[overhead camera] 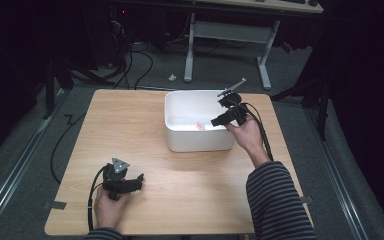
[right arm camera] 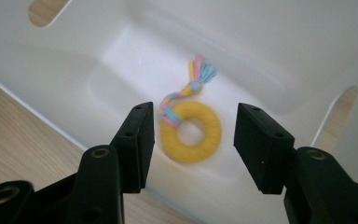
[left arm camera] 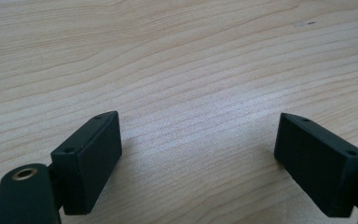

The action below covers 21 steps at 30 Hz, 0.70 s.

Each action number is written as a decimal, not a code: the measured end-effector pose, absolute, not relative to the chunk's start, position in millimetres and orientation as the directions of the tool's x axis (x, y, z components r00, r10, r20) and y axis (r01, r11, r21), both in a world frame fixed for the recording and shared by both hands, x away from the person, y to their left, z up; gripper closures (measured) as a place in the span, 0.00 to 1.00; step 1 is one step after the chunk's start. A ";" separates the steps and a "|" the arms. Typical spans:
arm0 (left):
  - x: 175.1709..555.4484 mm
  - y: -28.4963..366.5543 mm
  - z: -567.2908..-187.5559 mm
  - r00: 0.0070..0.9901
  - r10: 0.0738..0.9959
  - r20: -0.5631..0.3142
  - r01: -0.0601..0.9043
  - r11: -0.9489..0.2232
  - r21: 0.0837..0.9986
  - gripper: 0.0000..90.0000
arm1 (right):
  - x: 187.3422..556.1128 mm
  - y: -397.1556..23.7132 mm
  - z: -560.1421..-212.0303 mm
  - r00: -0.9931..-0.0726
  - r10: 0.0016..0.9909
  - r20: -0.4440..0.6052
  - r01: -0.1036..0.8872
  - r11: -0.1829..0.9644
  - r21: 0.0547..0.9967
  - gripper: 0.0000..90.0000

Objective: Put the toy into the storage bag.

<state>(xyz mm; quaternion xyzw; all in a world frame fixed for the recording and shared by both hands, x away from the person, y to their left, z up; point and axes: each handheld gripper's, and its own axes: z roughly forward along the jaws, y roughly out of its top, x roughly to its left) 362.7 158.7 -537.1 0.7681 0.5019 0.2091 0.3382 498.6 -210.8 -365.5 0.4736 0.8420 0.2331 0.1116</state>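
A white bin (overhead camera: 200,137) stands on the wooden table (overhead camera: 180,185), toward the far right part of the tabletop, and serves here as the landmark. Inside it, on the bin's floor, lies a yellow ring toy (right arm camera: 191,133) with a braided tail of pink, blue and yellow strands ending in a small tassel; in the high view it shows as a small spot of colour (overhead camera: 200,125) near the bin's right wall. The toy looks slightly blurred in the right gripper view.

The right gripper (overhead camera: 226,117) hangs over the bin's right rim, held by the right hand (overhead camera: 246,135), which comes out of a striped sleeve (overhead camera: 275,200). Its jaws stand partly apart and grip nothing: in the right gripper view (right arm camera: 191,144) the ring lies below and beyond them, seen through the gap, with neither pad pressing on it (the toy rests on the bin's floor, not in the jaws).

The left gripper (overhead camera: 137,181) is well apart from the bin, near the table's front left edge, held low over the wood by the left hand (overhead camera: 109,207). In the left gripper view (left arm camera: 198,158) its jaws are spread wide with nothing between them but bare wood grain.

Two cut-out handle slots in the bin's walls show the table's wood through them.
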 end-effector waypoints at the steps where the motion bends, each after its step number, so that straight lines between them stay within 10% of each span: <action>1: 362.7 158.7 -537.1 0.409 0.913 -0.017 0.629 -0.268 0.730 0.17 | 496.5 -213.6 -363.5 -0.528 0.849 0.032 0.738 0.440 0.511 0.53; 21: 362.7 158.6 -537.1 0.408 0.913 -0.018 0.629 -0.267 0.730 0.17 | 454.2 -259.3 -347.8 -0.496 0.865 0.077 0.689 0.339 0.641 0.49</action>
